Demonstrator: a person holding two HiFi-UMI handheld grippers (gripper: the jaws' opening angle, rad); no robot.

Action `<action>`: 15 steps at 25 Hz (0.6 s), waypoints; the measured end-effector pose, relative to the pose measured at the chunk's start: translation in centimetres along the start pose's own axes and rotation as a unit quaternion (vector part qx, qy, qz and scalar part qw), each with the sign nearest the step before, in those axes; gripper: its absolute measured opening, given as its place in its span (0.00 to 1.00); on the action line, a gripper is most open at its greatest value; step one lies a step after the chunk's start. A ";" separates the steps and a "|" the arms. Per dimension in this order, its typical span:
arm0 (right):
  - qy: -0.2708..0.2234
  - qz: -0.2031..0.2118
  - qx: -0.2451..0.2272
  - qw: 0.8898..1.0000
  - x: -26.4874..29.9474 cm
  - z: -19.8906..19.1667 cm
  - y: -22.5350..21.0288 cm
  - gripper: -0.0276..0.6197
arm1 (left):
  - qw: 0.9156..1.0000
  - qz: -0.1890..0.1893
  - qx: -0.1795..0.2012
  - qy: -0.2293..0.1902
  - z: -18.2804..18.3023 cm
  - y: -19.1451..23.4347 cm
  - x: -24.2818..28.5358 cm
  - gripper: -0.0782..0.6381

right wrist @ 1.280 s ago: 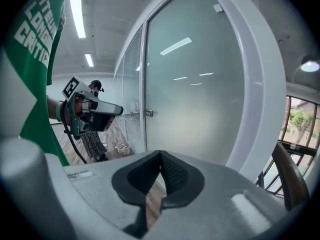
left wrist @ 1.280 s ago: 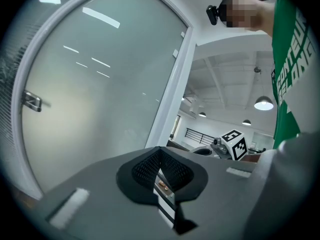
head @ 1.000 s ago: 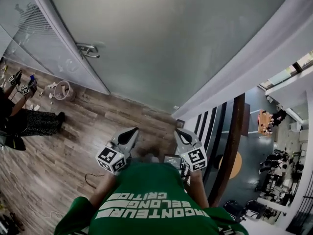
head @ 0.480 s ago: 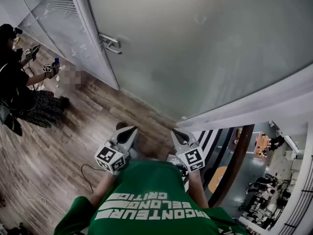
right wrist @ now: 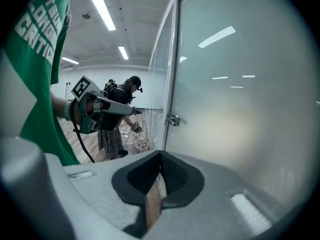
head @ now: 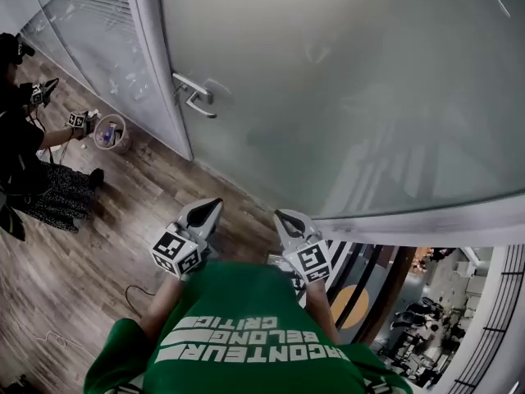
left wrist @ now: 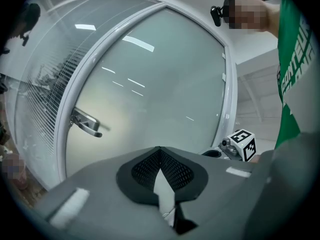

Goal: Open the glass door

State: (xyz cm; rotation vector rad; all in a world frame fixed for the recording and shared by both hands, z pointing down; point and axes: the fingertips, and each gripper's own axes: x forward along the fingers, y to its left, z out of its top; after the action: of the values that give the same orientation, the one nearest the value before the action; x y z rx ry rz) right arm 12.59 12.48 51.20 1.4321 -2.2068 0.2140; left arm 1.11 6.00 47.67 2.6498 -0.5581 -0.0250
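A frosted glass door (head: pixel 344 89) in a white frame (head: pixel 156 64) stands closed ahead of me. Its metal lever handle (head: pixel 195 95) sits on the door's left side; it also shows as the handle (left wrist: pixel 85 123) in the left gripper view and, small and far, the handle (right wrist: pixel 172 119) in the right gripper view. My left gripper (head: pixel 215 204) and right gripper (head: pixel 279 214) are held close to my chest, well short of the handle. Both point toward the door. The left gripper (left wrist: pixel 160 149) has its pads together with nothing between them. The right gripper (right wrist: pixel 161 154) is likewise shut and empty.
Another person (head: pixel 25 146) crouches at the left on the wood floor, holding grippers over a small round bin (head: pixel 111 132). A glass partition with blinds (head: pixel 90 31) continues left of the door. A thin cable (head: pixel 135 298) lies on the floor by my left side.
Both grippers and I have moved along the floor toward the door. The handle now sits lower and nearer in the head view. Both grippers stay shut.
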 end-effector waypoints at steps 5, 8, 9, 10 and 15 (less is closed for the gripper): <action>0.009 0.022 -0.017 1.000 4.5 2.0 -0.5 0.03 | 1.000 0.025 0.004 -0.008 2.2 4.9 0.2 0.13; 0.014 0.022 -0.019 0.999 6.8 2.9 -0.7 0.03 | 0.999 0.035 -0.002 -0.007 2.6 7.3 -0.6 0.13; 0.015 0.022 -0.019 0.999 7.5 3.1 -0.7 0.03 | 0.999 0.037 -0.003 -0.006 2.7 8.0 -0.8 0.13; 0.016 0.022 -0.019 0.999 8.3 3.4 -0.8 0.03 | 0.999 0.039 -0.005 -0.006 2.8 8.7 -1.0 0.13; 0.021 0.027 -0.021 0.999 11.8 4.5 -1.0 0.03 | 0.999 0.036 -0.013 -0.003 3.3 11.8 -1.6 0.13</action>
State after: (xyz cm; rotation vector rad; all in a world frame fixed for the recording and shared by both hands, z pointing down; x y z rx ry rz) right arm 8.23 0.73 52.86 1.3359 -2.2047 0.2136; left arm -5.21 -4.52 49.46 2.6038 -0.6515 -0.0175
